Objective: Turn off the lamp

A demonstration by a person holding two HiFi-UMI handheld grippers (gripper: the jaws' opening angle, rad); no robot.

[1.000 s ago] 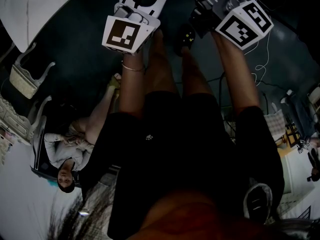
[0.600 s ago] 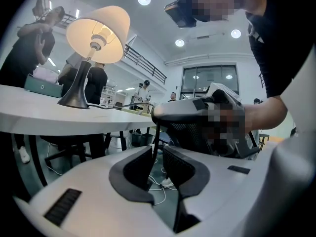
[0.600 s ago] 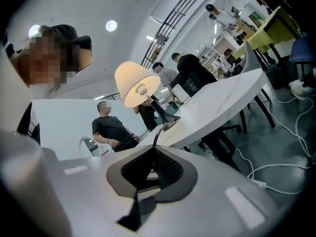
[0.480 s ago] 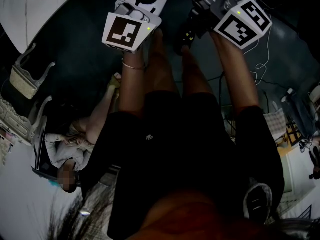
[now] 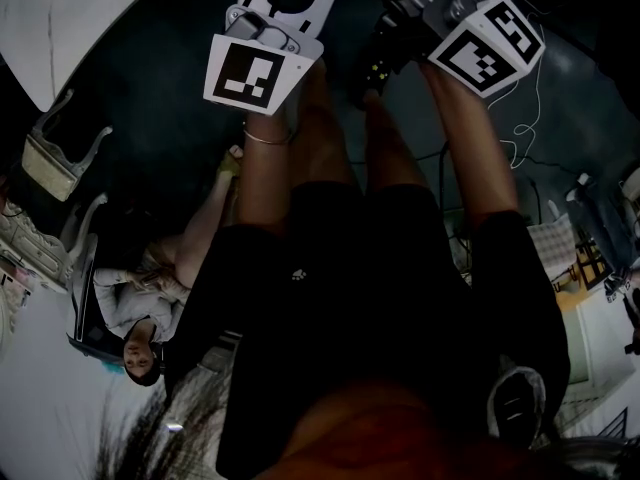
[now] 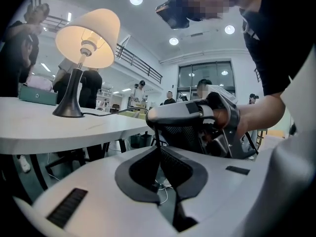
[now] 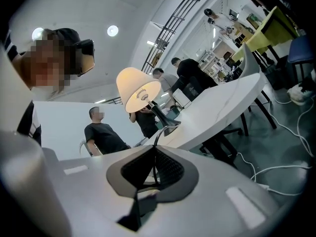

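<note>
Closing in on the lit lamp (image 6: pixel 87 38) on the surface (image 6: pixel 59 130) should come first (no switch visible yet), with right claw (image 7: pixel 154 163) and left claw (image 6: pixel 159 149) both pressed together, empty.

Lamp (image 6: pixel 86 38) lit, upright on white table (image 6: pixel 59 130); cream shade.

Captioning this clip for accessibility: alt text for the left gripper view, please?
A lit table lamp with a cream shade and dark flared base stands on a white table at left. Its thin black cord runs to the right gripper, then into the left gripper's closed jaws.
</note>
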